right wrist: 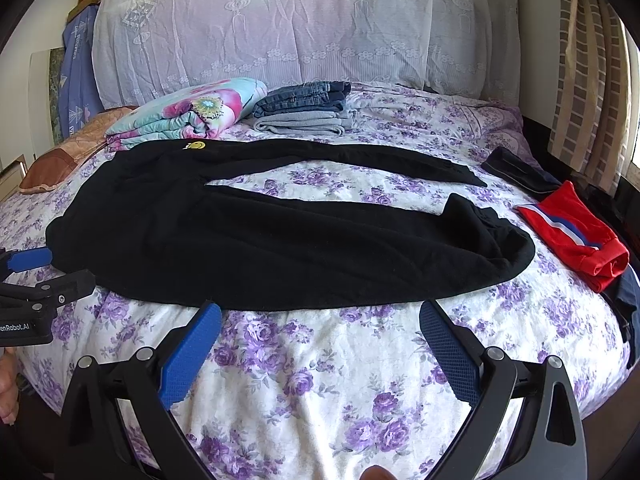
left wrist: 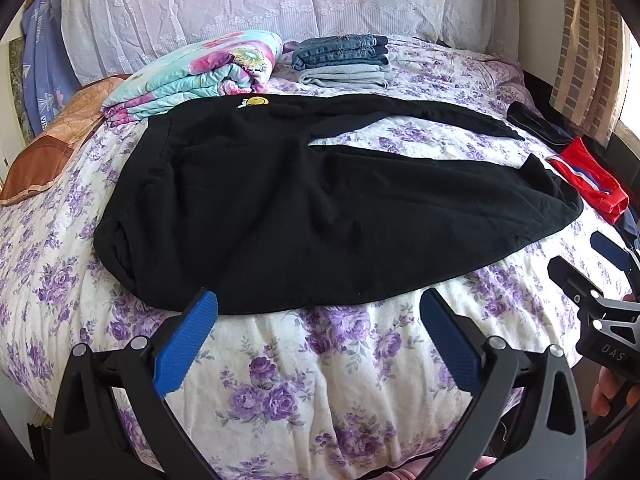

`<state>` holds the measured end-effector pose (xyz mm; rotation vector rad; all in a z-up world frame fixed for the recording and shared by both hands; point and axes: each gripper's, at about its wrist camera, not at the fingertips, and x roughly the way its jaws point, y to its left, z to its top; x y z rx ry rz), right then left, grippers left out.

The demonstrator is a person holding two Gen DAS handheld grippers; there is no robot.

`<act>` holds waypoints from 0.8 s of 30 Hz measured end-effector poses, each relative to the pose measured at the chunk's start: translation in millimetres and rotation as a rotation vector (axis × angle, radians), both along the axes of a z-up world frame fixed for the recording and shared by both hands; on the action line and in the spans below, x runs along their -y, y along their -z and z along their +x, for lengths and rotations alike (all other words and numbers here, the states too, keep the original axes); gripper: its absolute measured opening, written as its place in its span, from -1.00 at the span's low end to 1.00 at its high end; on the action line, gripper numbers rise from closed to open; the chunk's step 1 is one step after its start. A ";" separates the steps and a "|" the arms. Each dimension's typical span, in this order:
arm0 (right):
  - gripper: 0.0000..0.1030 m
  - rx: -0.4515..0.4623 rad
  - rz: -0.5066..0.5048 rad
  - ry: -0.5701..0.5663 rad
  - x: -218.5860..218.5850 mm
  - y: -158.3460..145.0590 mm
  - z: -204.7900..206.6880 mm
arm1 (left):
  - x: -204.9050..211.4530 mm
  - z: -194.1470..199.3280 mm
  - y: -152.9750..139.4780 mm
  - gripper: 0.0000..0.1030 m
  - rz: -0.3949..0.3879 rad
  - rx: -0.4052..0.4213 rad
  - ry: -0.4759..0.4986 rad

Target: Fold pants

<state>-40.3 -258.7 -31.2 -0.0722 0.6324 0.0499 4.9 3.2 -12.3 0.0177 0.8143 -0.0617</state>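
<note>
Spread flat across the middle of the bed (left wrist: 360, 380): black pants (left wrist: 304, 208), waistband toward the left edge, both legs running apart toward the right edge. No fold made yet, by the look of it; whole folding sequence left. Near the headboard edge, a folded stack of jeans and grey trousers (left wrist: 344, 62), seemingly finished. Left gripper (left wrist: 320, 312) wide open, empty, poised just short of the pants' near hem. Right gripper (right wrist: 320, 320) likewise spread and empty. Legible: "DAS" on the right tool, "enRobot.AI" on the left; a yellow smiley patch (right wrist: 195, 145) at the waistband.
</note>
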 end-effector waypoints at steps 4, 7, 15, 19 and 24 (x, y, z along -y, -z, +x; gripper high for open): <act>0.93 -0.001 0.000 -0.001 0.5 1.3 0.2 | 0.0 -0.3 0.7 0.92 0.000 0.000 0.000; 0.93 -0.001 0.000 -0.001 0.7 1.4 0.5 | -0.4 -0.7 1.9 0.92 0.001 0.000 0.000; 0.93 -0.001 -0.001 0.000 0.8 1.7 0.7 | 0.7 -0.9 2.3 0.92 0.002 0.002 -0.002; 0.93 -0.002 -0.002 0.000 1.0 2.3 0.7 | 0.8 -1.0 3.0 0.92 0.001 0.000 -0.001; 0.93 -0.006 -0.005 0.001 3.7 5.7 1.7 | 0.5 -1.1 3.5 0.92 0.000 -0.001 0.000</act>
